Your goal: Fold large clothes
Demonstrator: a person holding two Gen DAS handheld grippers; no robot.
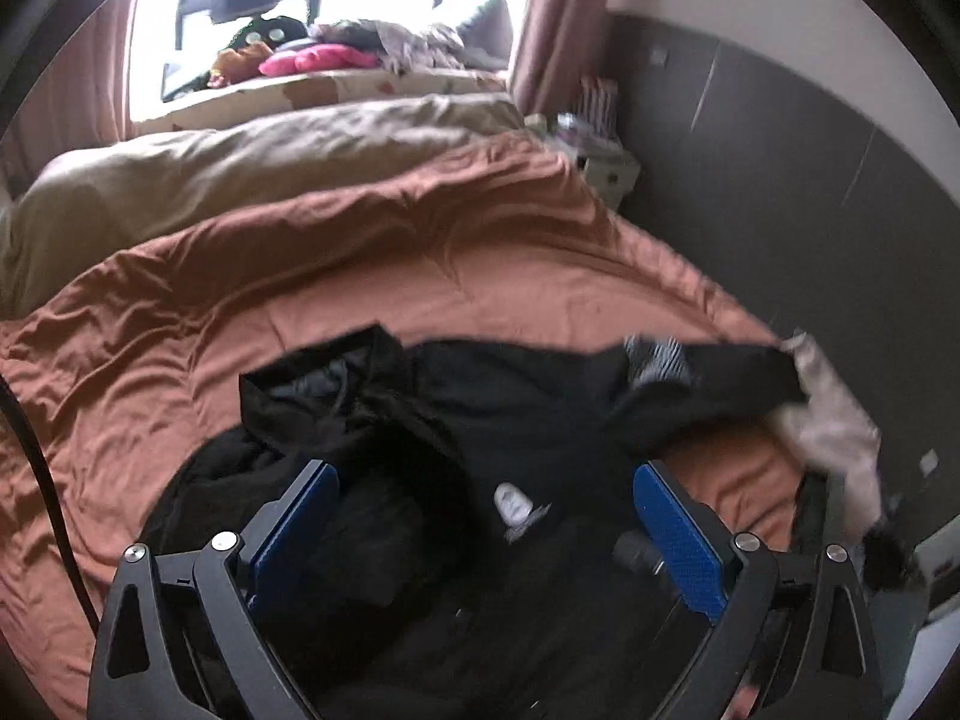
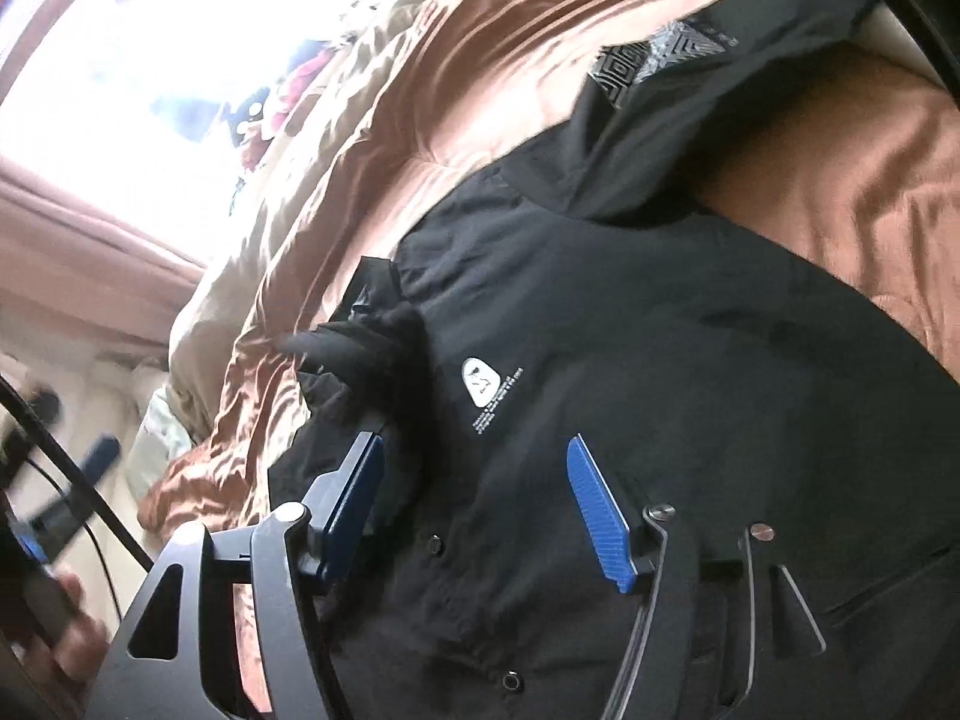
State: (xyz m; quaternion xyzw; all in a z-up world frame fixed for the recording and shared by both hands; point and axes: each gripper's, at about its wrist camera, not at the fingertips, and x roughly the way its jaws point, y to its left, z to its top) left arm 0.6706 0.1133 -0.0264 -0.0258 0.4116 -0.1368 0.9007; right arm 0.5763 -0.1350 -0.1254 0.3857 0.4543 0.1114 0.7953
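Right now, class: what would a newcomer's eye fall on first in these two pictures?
The black jacket lies spread across the rust-orange duvet, filling the near part of both views. Its small white logo stands out on the chest. The blue pads of the open left claw and open right claw frame it, hovering over the cloth, and a bright window glares beyond the bed.

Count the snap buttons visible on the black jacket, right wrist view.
2: one snap button between the right gripper fingers, another lower along the black jacket placket. More may be hidden.
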